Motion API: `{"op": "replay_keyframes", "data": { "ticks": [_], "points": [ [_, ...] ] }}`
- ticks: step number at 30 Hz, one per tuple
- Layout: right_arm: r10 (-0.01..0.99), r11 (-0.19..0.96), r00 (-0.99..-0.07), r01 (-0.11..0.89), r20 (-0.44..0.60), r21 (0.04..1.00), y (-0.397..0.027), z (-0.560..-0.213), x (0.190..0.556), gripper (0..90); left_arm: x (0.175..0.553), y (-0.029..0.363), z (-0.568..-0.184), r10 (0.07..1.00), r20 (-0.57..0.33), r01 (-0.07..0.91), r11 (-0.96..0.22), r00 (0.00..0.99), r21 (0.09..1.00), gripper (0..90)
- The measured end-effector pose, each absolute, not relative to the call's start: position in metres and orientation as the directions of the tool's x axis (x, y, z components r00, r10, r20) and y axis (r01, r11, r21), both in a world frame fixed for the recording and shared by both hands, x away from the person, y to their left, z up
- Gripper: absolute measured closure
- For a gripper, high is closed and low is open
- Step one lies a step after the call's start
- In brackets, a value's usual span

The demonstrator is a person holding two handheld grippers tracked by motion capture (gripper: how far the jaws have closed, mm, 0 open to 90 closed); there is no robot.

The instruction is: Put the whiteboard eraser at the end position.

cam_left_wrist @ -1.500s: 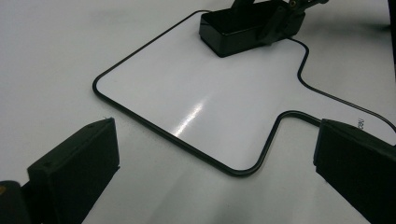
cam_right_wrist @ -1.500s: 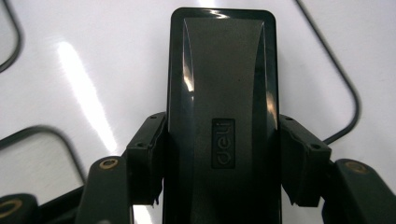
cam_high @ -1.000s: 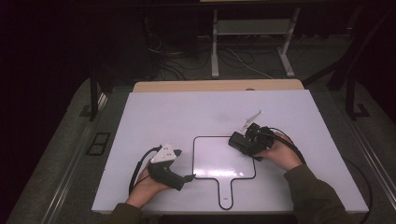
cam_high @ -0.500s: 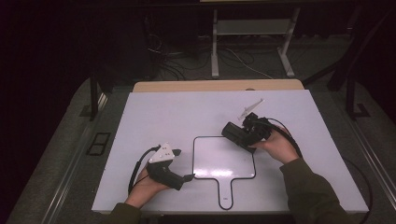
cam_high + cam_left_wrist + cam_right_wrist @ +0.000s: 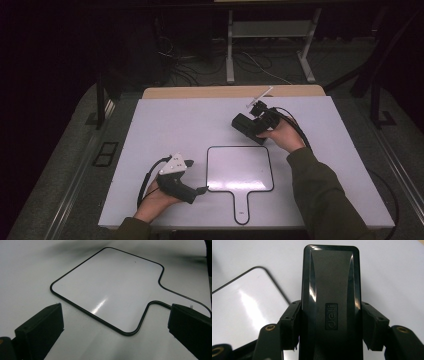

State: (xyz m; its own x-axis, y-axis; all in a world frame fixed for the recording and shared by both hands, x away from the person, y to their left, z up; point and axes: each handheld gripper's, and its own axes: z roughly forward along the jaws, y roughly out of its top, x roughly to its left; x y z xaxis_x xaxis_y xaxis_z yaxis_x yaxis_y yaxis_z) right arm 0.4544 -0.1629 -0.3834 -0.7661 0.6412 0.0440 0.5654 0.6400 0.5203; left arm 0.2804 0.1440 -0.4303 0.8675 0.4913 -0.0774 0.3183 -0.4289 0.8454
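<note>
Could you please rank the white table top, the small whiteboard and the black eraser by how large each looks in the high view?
1. White table top, by far the largest.
2. Small whiteboard, lying flat on it.
3. Black eraser, clamped in the right tool; held slightly nearer the camera, yet clearly smallest.

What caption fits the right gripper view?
Right gripper clamps a black eraser above the table, paddle-shaped whiteboard beside it.

I see the whiteboard [image 5: 240,169] lying on the table [image 5: 175,120], left gripper [image 5: 200,190] beside its near-left corner, eraser [image 5: 247,127] held behind it.
</note>
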Motion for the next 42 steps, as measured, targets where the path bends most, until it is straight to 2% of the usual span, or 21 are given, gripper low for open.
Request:
{"op": "replay_keyframes", "data": {
  "ticks": [9, 14, 23, 25, 28, 31, 34, 42],
  "points": [
    [0.662, 0.636, -0.749, 0.585, 0.035, 0.503, -0.141, -0.395, 0.491, 38.9, 0.279, 0.145, -0.429, 0.493, -0.079, 0.316, -0.420, 0.867, 0.851, 0.0],
    [0.674, 0.619, -0.736, 0.606, 0.058, 0.500, -0.135, -0.408, 0.503, 38.9, 0.279, 0.146, -0.429, 0.498, -0.083, 0.321, -0.415, 0.863, 0.851, 0.0],
    [0.675, 0.646, -0.738, 0.601, 0.016, 0.471, -0.132, -0.429, 0.514, 38.5, 0.279, 0.147, -0.429, 0.498, -0.082, 0.320, -0.415, 0.863, 0.852, 0.0],
    [0.685, 0.622, -0.727, 0.614, 0.041, 0.486, -0.132, -0.430, 0.514, 38.1, 0.279, 0.147, -0.429, 0.498, -0.083, 0.322, -0.415, 0.863, 0.851, 0.0],
    [0.687, 0.591, -0.724, 0.604, 0.060, 0.534, -0.140, -0.422, 0.511, 30.6, 0.281, 0.148, -0.429, 0.501, -0.079, 0.319, -0.415, 0.862, 0.852, 0.0],
    [0.696, 0.568, -0.715, 0.603, 0.064, 0.560, -0.145, -0.416, 0.507, 28.4, 0.283, 0.150, -0.430, 0.510, -0.078, 0.328, -0.421, 0.857, 0.846, 0.0],
    [0.695, 0.567, -0.718, 0.579, 0.036, 0.587, -0.151, -0.407, 0.497, 27.8, 0.285, 0.151, -0.431, 0.518, -0.078, 0.330, -0.413, 0.852, 0.849, 0.0],
    [0.665, 0.519, -0.744, 0.529, 0.071, 0.671, -0.172, -0.392, 0.466, 25.1, 0.284, 0.150, -0.432, 0.519, -0.090, 0.340, -0.410, 0.850, 0.846, 0.0]
  ]
}}
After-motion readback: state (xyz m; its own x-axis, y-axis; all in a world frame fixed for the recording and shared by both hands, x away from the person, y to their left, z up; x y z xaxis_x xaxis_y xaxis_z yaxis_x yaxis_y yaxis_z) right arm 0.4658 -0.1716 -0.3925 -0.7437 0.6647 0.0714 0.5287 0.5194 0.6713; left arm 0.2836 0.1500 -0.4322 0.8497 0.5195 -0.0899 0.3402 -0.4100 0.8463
